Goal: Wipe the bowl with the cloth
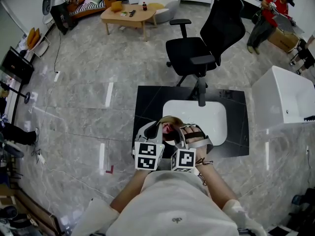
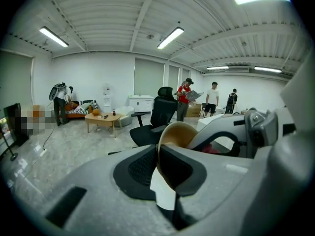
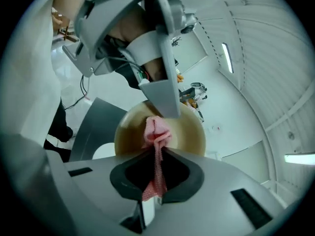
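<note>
In the head view, a person is holding a tan bowl (image 1: 171, 120) at the near left corner of a white basin (image 1: 216, 122) that is lying on a black mat (image 1: 147, 100). The left gripper (image 1: 158, 128) is meeting the bowl from the left and the right gripper (image 1: 178, 131) from the right, with a pink cloth (image 1: 168, 128) showing inside it. A black office chair (image 1: 204, 43) is standing just beyond the mat, and a wooden coffee table (image 1: 129, 14) is sitting far off to the left. In the left gripper view, the left gripper (image 2: 163, 162) is clamping its jaws on the bowl's thin rim. The bowl (image 2: 174, 134) is standing on edge with its smooth tan back facing the camera, and the right gripper (image 2: 236, 132) is blocking the view of its open side. The office chair (image 2: 157, 119) is standing behind it. In the right gripper view, the right gripper (image 3: 153, 154) is pinching the bunched, fine-textured cloth (image 3: 156, 132) between closed jaws and pressing it against the glossy inside of the bowl (image 3: 189, 136). The left gripper (image 3: 165, 100) is reaching down over the bowl's upper rim.
</note>
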Action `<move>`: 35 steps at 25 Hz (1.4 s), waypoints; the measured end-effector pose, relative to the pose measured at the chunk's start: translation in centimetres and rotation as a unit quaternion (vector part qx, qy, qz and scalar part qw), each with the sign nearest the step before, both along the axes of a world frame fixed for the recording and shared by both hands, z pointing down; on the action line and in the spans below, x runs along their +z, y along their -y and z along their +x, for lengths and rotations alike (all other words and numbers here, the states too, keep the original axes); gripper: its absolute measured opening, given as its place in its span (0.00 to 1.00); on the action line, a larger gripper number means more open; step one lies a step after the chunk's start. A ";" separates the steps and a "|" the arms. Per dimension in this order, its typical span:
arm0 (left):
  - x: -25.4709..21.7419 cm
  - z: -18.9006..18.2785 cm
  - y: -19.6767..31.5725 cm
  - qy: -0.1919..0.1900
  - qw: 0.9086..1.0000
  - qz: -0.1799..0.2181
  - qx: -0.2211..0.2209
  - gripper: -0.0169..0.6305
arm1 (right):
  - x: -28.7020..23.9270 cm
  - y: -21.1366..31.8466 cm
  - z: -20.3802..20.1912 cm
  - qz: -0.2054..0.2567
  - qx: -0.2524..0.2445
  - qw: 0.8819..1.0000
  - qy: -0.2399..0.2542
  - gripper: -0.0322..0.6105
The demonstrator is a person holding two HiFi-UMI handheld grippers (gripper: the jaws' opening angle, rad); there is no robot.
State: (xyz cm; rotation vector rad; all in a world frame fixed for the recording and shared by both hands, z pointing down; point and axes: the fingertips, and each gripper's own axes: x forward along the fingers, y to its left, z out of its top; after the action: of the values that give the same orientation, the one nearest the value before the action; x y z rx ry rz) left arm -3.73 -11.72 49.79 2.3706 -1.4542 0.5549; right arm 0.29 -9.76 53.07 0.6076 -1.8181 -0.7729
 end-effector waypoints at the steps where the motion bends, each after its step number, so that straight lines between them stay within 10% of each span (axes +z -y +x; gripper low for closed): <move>1: 0.0 0.0 0.0 0.000 1.000 0.000 -0.001 0.07 | -0.3 0.3 0.3 0.011 0.006 1.000 0.002 0.09; 12: -0.8 0.8 -0.2 -0.009 1.000 0.015 0.009 0.07 | -4.6 2.0 0.5 0.078 0.059 0.992 0.083 0.09; 21: -0.5 1.6 -0.8 0.001 0.999 0.010 0.030 0.07 | -4.9 1.2 -0.6 0.065 0.028 0.992 0.105 0.09; 35: -0.5 0.0 0.3 0.002 1.000 0.013 -0.012 0.07 | -4.5 0.9 1.9 0.086 0.127 0.984 0.096 0.09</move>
State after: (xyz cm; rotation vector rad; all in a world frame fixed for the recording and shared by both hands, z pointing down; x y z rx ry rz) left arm -3.73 -12.02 49.28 2.3705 -1.4981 0.5382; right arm 2.22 -10.66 48.62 1.0363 -1.8120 -0.7218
